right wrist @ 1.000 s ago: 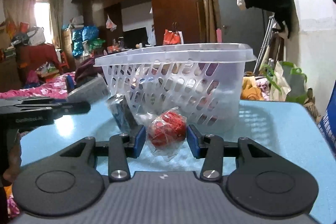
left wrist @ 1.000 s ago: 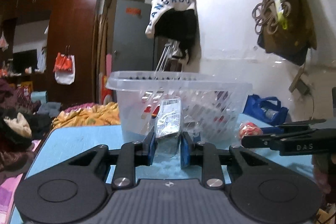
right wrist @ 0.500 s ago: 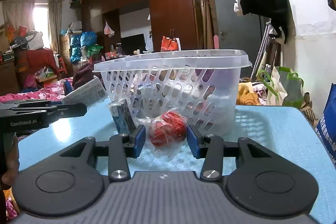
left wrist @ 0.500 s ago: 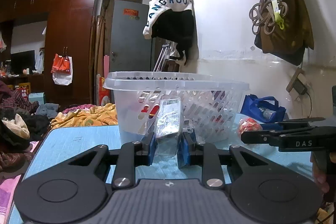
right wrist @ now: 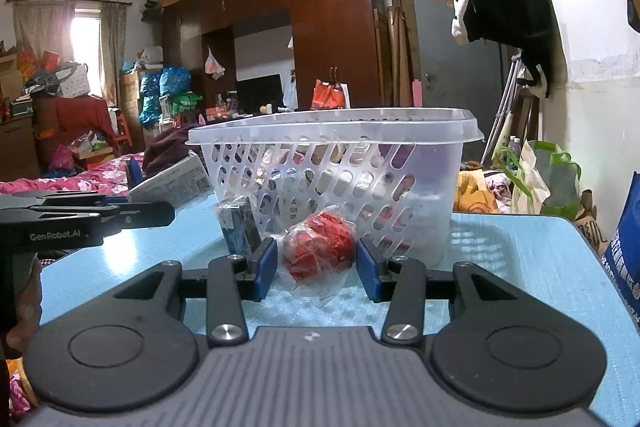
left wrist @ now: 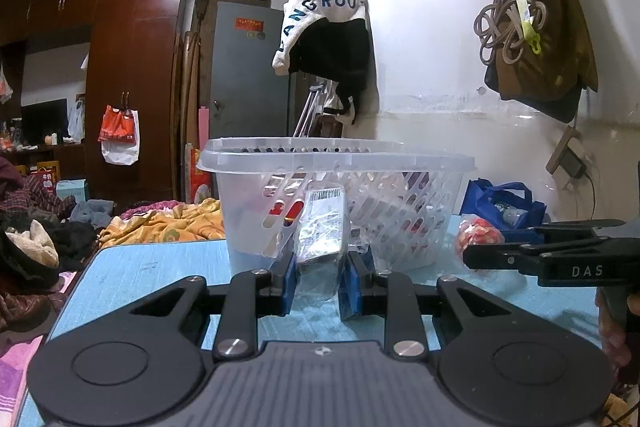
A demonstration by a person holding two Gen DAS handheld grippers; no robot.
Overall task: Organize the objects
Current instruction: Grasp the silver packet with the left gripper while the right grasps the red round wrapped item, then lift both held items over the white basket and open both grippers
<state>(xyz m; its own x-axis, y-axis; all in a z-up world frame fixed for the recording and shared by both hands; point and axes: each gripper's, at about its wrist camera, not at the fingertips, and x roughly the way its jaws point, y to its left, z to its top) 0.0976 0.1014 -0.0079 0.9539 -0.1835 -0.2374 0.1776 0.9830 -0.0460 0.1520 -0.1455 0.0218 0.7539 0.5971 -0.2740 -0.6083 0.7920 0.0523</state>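
A clear slotted plastic basket (left wrist: pixel 336 163) stands on the blue table (left wrist: pixel 152 267), with several items inside. My left gripper (left wrist: pixel 319 279) is shut on a silvery wrapped packet (left wrist: pixel 322 227) with a barcode label, held upright just in front of the basket. My right gripper (right wrist: pixel 316 269) has its blue pads on either side of a red item in a clear bag (right wrist: pixel 320 247), close to the basket (right wrist: pixel 336 131); small gaps show beside the bag. The packet also shows in the right wrist view (right wrist: pixel 240 227), and the red bag in the left wrist view (left wrist: pixel 478 233).
A blue shopping bag (left wrist: pixel 502 203) lies at the table's far right by the white wall. A green-handled bag (right wrist: pixel 548 179) stands past the table's far edge. Clothes (left wrist: pixel 160 223) are heaped beyond the left edge. A wardrobe (right wrist: pixel 320 39) stands behind.
Both grippers have stayed low before the basket with their items; both views have shifted only slightly, and the basket sits a little lower in each frame.
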